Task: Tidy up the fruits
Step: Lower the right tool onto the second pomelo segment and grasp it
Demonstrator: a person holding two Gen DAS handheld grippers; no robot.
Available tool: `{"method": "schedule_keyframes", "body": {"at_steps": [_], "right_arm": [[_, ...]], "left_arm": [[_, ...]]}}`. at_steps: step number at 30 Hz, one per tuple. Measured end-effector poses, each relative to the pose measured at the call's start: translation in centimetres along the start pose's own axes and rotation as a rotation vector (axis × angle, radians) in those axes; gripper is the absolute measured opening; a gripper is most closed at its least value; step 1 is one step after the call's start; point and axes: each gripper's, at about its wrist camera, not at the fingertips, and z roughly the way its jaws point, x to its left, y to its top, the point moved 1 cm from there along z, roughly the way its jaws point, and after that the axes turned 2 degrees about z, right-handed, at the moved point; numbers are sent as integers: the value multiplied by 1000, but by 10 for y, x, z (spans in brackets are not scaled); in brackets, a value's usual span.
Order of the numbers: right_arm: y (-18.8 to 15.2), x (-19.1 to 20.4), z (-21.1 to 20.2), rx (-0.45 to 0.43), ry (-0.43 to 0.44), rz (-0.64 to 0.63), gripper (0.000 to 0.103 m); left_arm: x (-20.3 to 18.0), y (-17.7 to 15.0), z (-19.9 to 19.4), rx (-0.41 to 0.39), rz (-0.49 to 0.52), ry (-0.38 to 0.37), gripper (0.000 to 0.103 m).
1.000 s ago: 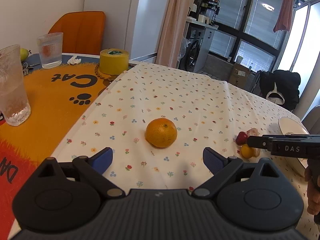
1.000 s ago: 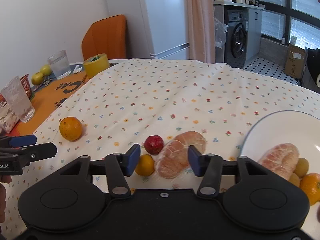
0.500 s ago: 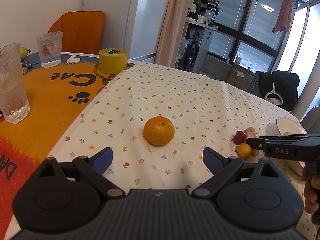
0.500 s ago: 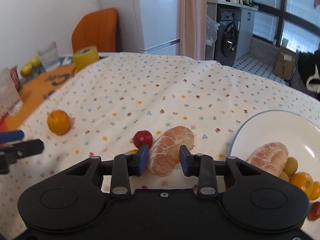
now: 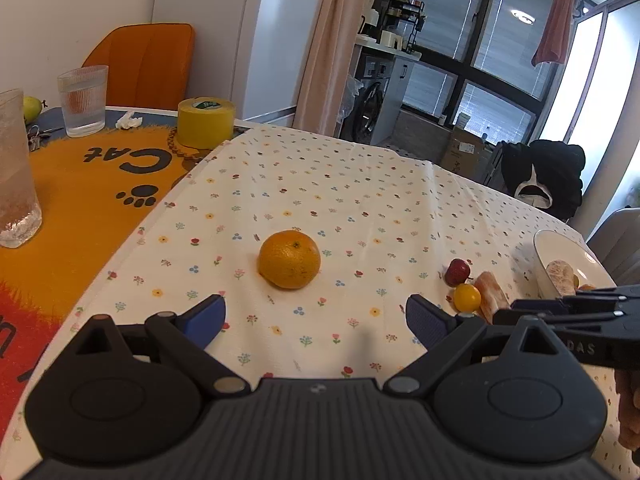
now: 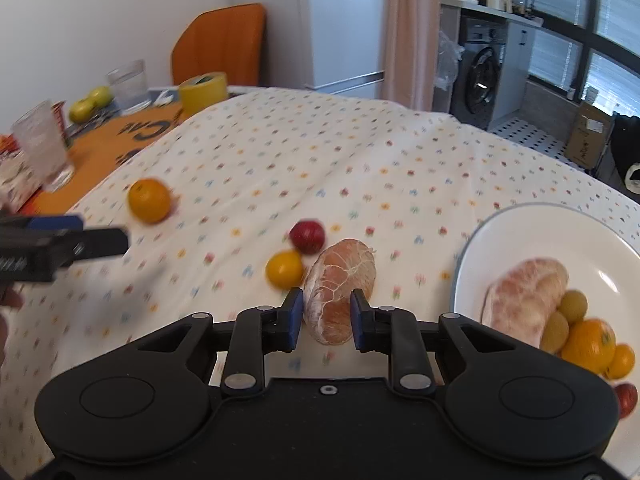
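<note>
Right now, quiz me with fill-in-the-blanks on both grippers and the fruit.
The right gripper is closed around the peeled ____.
The open left gripper faces a whole ____.
A red fruit and a ____ one lie beside the segment.
The second segment lies on the ____.

Missing: segment; orange; yellow; plate

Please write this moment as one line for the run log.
left tool: open, facing orange | right tool: closing around peeled segment | plate: partly filled
</note>
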Motion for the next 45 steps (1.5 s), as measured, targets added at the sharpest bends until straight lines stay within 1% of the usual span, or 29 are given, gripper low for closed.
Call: {"method": "schedule_keyframes", "body": {"at_steps": [2,3,4,5,6,12,16,18,25,27,29,31,33,37,41,45], "right_arm": [[-4,-1,-6,7,3,13,23],[-4,-3,-7,6,0,27,25],[-4,-4,-9,-6,4,43,31],[-4,-6,-10,-26,2,53,34],[-4,-7,-9,-26,-11,56,39],[-2,-7,2,-19,-6,79,40],[-1,-3,9,-17,-34,79,48],[0,-1,10,-17,-38,76,50],[4,9,22,-1,-99,22,53],[6,9,22,6,-99,26,52],[6,8,21,5,-104,12,37],[6,8,19,11,-66,29,36],[3,9,18,7,-61,18,35],[1,6,11,0,-20,55,35],[-1,0,3,-17,-8,76,34],[1,-8,-11,-56,-9,94,34]], "left_arm": [[-1,-1,1,2,2,-2,96],[-2,0,1,3,2,-3,96],[-3,0,2,4,1,-5,96],[-4,0,2,4,2,-8,96],[-6,0,2,2,5,-12,96],[-9,0,0,-2,14,-12,96],[-6,0,-1,-2,10,-4,96],[-4,0,-1,0,8,1,96],[-1,-1,-3,0,2,-2,96],[-1,-2,-3,0,0,-6,96],[-2,-3,-3,1,1,-11,96],[-3,-3,-3,1,3,-16,96],[-6,-3,-2,0,7,-25,96],[-17,-3,1,-1,28,-36,95],[-29,-1,4,-1,53,-52,95],[-44,1,7,-5,80,-66,94]]}}
